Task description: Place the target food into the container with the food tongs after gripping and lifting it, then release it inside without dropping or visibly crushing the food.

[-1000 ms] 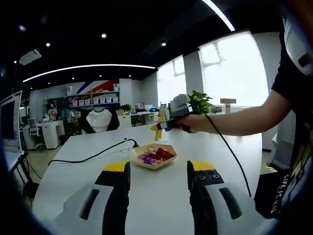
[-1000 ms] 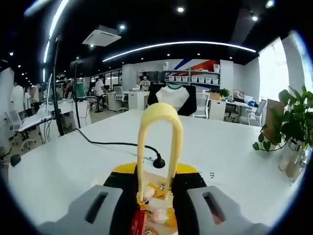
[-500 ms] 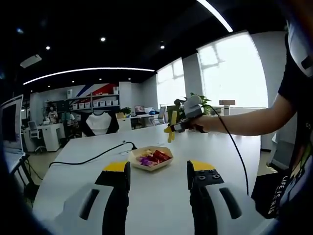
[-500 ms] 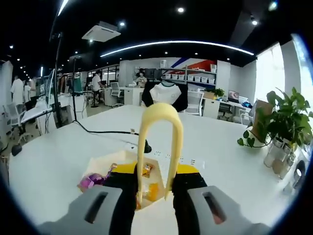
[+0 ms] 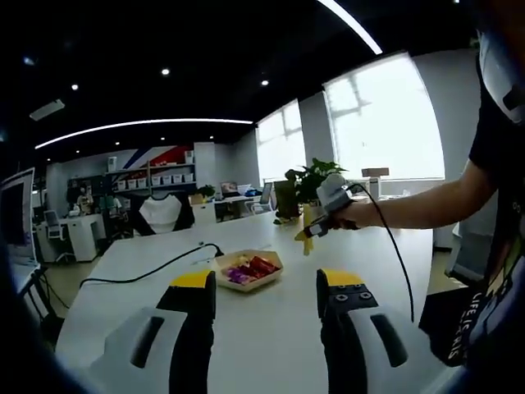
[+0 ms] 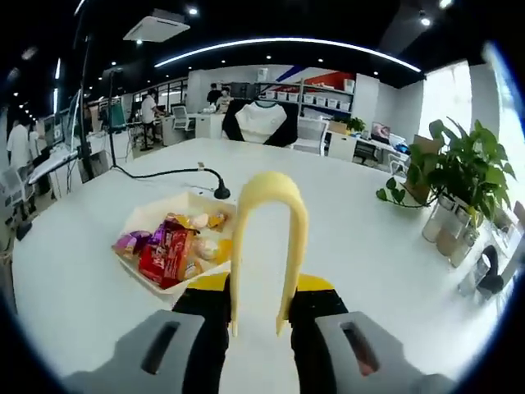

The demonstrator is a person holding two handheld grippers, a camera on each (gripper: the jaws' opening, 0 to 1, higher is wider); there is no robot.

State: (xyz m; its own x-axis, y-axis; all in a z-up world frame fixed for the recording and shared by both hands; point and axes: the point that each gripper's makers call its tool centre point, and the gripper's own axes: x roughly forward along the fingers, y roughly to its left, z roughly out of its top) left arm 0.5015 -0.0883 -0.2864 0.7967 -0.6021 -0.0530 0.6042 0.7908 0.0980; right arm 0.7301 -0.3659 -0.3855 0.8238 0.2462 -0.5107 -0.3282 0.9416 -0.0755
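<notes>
The right gripper [image 6: 257, 316] is clenched on a pair of yellow food tongs [image 6: 267, 246], whose looped end rises toward the camera and whose two tips hang apart and empty above the bare white table [image 6: 394, 246]. Nothing is pinched between the tips, so no food is being carried. In the left gripper view the right gripper [image 5: 316, 232] is held out over the table to the right of the container [image 5: 248, 268], well clear of it. That container [image 6: 176, 242], a shallow pale tray, sits on the table to the left of the tongs, holding wrapped snacks: a red packet, a purple one and some yellowish pieces. The left gripper [image 5: 267, 297] hovers low over the table with its jaws spread and nothing between them. Judging by this, a piece has been dropped off and the tongs are away from the tray, either finished or heading for another piece. No loose food lies on the table in either view, so I cannot tell where a next target would be. Any new pick calls for a light squeeze.
</notes>
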